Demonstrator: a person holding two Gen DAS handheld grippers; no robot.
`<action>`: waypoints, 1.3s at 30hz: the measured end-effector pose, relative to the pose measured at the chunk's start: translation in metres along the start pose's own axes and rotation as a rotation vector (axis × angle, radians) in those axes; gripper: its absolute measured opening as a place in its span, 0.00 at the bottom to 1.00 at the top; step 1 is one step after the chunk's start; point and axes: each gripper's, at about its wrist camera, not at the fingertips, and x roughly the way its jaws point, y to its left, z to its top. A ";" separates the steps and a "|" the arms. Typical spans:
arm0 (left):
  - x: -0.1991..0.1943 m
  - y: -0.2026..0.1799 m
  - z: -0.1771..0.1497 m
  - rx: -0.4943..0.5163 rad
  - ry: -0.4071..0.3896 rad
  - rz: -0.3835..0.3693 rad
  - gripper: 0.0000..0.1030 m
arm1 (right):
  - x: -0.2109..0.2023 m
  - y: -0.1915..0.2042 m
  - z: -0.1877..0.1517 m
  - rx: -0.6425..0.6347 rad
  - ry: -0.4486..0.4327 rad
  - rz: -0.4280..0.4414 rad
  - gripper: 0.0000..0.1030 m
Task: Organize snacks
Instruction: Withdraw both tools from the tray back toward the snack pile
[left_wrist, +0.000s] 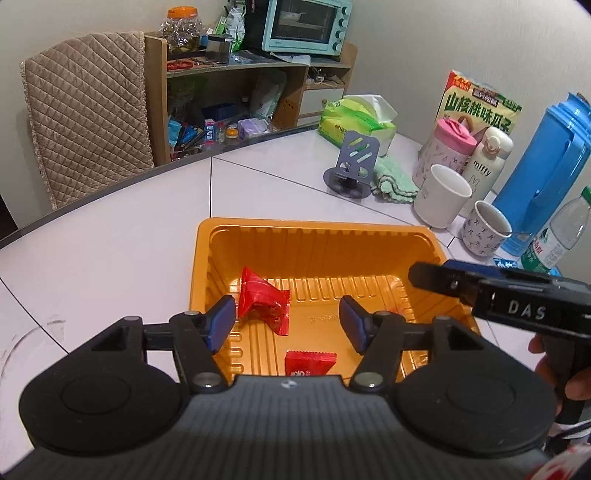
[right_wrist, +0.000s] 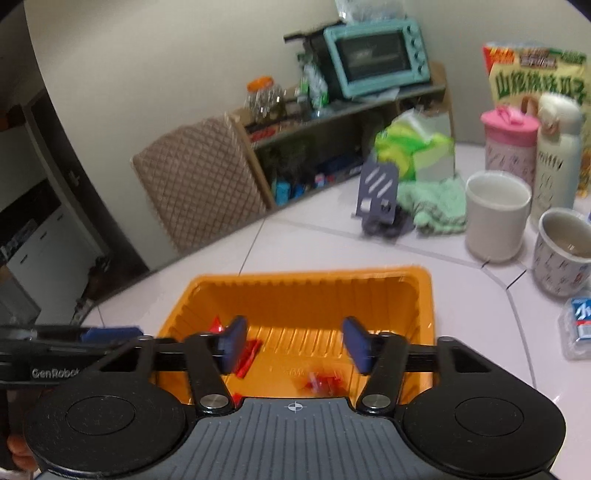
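An orange plastic tray (left_wrist: 314, 226) sits on the white table. Two red snack packets lie in it: one crumpled at the left (left_wrist: 260, 301), one flat near the front (left_wrist: 310, 363). My left gripper (left_wrist: 288, 320) hovers open over the tray's near side, nothing between its blue pads. My right gripper (left_wrist: 432, 275) reaches in from the right above the tray's right rim. In the right wrist view the right gripper (right_wrist: 293, 343) is open over the tray (right_wrist: 295, 275), with a blurred red packet (right_wrist: 319, 382) below it and another (right_wrist: 247, 356) behind the left pad. The left gripper (right_wrist: 110, 334) shows at the left.
Behind the tray stand a grey phone stand (left_wrist: 351, 162), a green cloth (left_wrist: 393, 181), a tissue pack (left_wrist: 354, 118), a white mug (left_wrist: 441, 195), a patterned cup (left_wrist: 485, 229), two bottles, a blue jug (left_wrist: 543, 173) and a water bottle (left_wrist: 561, 232). A quilted chair (left_wrist: 85, 114) stands beyond the table's left edge.
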 end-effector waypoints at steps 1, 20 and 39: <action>-0.003 0.000 -0.001 -0.002 -0.002 0.000 0.59 | -0.003 0.000 0.001 0.000 -0.002 0.005 0.58; -0.082 -0.004 -0.039 -0.029 -0.060 -0.025 0.65 | -0.077 0.010 -0.032 0.032 -0.001 0.014 0.60; -0.160 -0.015 -0.119 -0.071 -0.040 -0.028 0.65 | -0.160 0.032 -0.093 0.031 0.032 0.026 0.62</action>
